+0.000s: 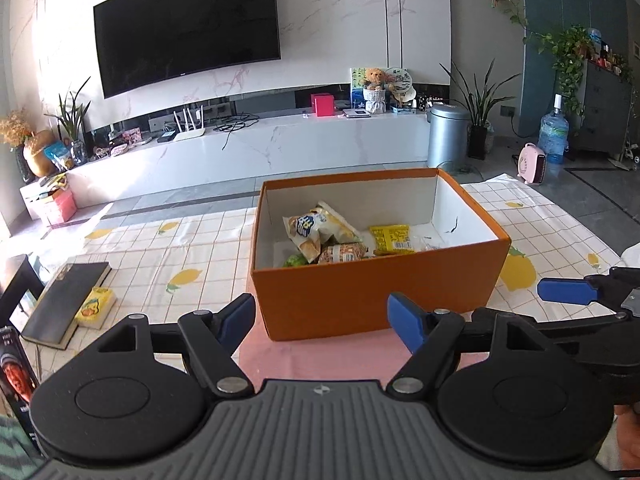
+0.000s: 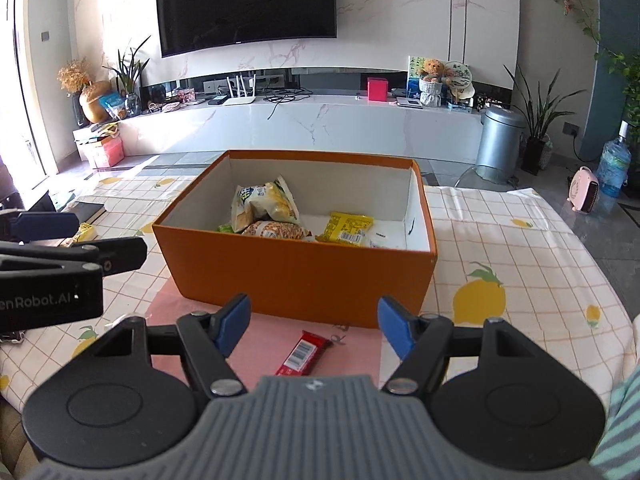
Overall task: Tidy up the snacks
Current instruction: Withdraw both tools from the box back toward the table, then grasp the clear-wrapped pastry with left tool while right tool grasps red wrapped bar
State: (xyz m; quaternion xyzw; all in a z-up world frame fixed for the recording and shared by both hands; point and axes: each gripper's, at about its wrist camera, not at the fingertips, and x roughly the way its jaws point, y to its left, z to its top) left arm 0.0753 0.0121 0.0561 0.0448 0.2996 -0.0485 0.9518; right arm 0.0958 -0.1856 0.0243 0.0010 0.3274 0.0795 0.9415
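Both the left gripper [image 1: 322, 322] and right gripper [image 2: 314, 326] stand with jaws apart, empty. The red snack bar [image 2: 303, 354] lies flat between the right jaws; the orange box [image 2: 304, 280] sits just beyond, holding perhaps five packets.

Open orange box [image 2: 304, 276] with white interior, standing upright on a pink mat at mid-desk. Inside, toward its left half: a yellow-white chip bag [image 2: 266, 204] propped up, a round speckled packet [image 2: 276, 230] and a green packet [image 2: 225, 228]; a flat yellow packet [image 2: 348, 228] lies centre-right. A red snack bar [image 2: 302, 354] lies flat on the mat, just before the box's near wall.
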